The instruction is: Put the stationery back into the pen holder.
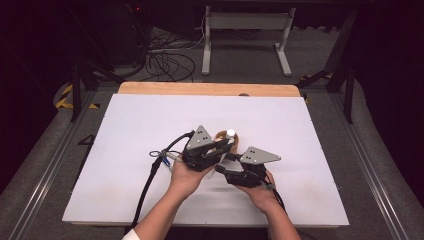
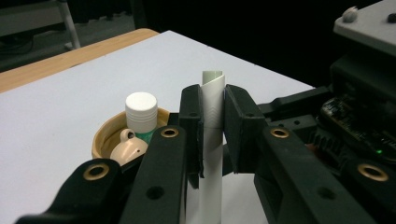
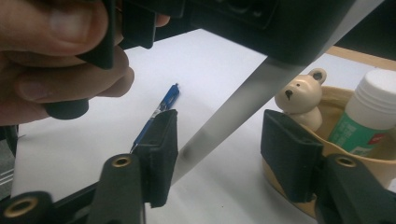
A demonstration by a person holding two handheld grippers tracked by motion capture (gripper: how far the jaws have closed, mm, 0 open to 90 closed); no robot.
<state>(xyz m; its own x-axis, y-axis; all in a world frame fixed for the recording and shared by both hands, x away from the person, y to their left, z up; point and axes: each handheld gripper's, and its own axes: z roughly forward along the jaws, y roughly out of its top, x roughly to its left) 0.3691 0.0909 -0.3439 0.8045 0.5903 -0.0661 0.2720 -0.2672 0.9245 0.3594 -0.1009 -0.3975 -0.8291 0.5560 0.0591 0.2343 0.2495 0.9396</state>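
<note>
A: White, rolled into a thin tube, that sheet of paper is clenched upright between the jaws of the left gripper, just in front of the tan bowl-shaped holder.

B: And the right gripper?

A: Its jaws stand released, one on each side of the tube's lower stretch, not touching it. In the high view the two grippers sit close together near the middle of the white table sheet.

B: So the step looks like a hand-over, or a second grip lower down?

A: That's my reading. To do it well, centre the roll between the right pads before closing, and close gently; a thin paper tube will likely crush or unroll if pinched hard.

B: Anything nearby to mind?

A: The holder carries a small cream bear figure and a white-capped bottle with a green label, right beside the right jaw. A blue pen lies on the table farther off. I'd keep the right hand from swinging toward the holder.
</note>
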